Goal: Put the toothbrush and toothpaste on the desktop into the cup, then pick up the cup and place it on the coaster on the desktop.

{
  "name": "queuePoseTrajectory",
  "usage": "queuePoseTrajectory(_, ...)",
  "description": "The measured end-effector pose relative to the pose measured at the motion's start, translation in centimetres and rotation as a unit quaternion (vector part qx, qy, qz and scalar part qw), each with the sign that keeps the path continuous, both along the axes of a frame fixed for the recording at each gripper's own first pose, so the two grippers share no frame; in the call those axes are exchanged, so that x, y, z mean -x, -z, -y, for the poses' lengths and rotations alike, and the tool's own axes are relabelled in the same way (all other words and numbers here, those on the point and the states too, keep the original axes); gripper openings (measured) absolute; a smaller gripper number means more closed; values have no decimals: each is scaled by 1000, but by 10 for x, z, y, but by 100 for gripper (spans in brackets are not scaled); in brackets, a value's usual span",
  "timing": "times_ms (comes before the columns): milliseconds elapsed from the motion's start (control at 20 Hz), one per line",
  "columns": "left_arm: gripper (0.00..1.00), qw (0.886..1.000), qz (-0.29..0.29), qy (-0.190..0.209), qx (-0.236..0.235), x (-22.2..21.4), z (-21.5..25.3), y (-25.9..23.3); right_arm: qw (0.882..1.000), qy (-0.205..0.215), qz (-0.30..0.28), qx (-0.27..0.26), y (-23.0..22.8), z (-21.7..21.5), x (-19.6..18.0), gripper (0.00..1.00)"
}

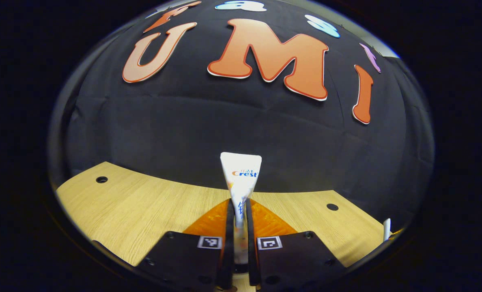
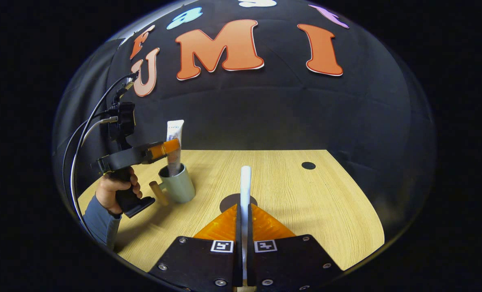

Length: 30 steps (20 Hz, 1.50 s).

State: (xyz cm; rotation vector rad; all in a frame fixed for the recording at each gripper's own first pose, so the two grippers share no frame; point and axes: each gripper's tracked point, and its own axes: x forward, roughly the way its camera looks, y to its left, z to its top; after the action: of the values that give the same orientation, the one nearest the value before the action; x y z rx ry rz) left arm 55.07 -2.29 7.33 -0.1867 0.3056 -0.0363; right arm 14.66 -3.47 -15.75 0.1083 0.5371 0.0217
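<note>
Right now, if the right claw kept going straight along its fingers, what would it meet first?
The right claw, shut on the toothbrush, points across the desktop over the dark coaster. Past that, probably only the black cloth wall; the cup sits off to its left. Depth is unclear.

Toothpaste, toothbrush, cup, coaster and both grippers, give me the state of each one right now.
Toothpaste: upright, lower end in the cup.
Toothbrush: gripped, off the desk.
Cup: upright on the desk.
Coaster: bare.
Left gripper: shut on toothpaste.
Right gripper: shut on toothbrush.
</note>
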Motion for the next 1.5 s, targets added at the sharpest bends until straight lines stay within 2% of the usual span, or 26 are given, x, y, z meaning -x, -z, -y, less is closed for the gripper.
queuePoseTrajectory(50, 20, 1000, -8, 2, -3, 3, 0, 4, 1000, -1, -1, 0, 0, -1, 2, 5)
queuePoseTrajectory(150, 21, 1000, -23, 10, 6, 7, 2, 9, 1000, -2, -1, 3, -1, -3, 2, 5)
queuePoseTrajectory(300, 29, 999, -42, 19, 11, 16, 6, 15, 1000, -3, 6, 3, -6, -8, -1, 5)
queuePoseTrajectory(350, 25, 999, -45, 23, 15, 20, 6, 14, 1000, -4, 8, 1, -7, -9, 0, 5)
queuePoseTrajectory(400, 35, 999, -39, 22, 13, 24, 4, 8, 1000, -4, 10, -1, -7, -11, -1, 5)
queuePoseTrajectory(550, 39, 999, -22, 30, 5, 36, 2, -9, 999, -5, 30, -10, -18, -19, -12, 5)
queuePoseTrajectory(600, 53, 999, -21, 36, 5, 40, 3, -14, 999, -5, 42, -14, -24, -23, -18, 5)
queuePoseTrajectory(700, 74, 999, -16, 37, -1, 50, -1, -21, 997, -12, 70, -22, -38, -32, -27, 4)
queuePoseTrajectory(750, 78, 999, -13, 36, -6, 55, -4, -24, 996, -18, 86, -26, -46, -38, -31, 4)
queuePoseTrajectory(800, 92, 999, -9, 32, -11, 60, -6, -28, 994, -22, 102, -26, -53, -43, -38, 4)
queuePoseTrajectory(900, 100, 999, 1, 28, -21, 75, -12, -39, 991, -29, 127, -22, -67, -53, -50, 5)
queuePoseTrajectory(1050, 100, 999, 13, 14, -36, 100, -26, -49, 986, -42, 159, -28, -85, -67, -68, 5)
queuePoseTrajectory(1150, 100, 999, 14, 8, -28, 121, -30, -49, 983, -53, 171, -46, -91, -81, -80, 4)
queuePoseTrajectory(1300, 100, 998, 4, 4, -63, 146, -40, -41, 977, -69, 197, -45, -101, -97, -99, 5)
queuePoseTrajectory(1500, 100, 996, -2, -3, -85, 168, -58, -37, 962, -88, 255, -52, -121, -118, -123, 5)
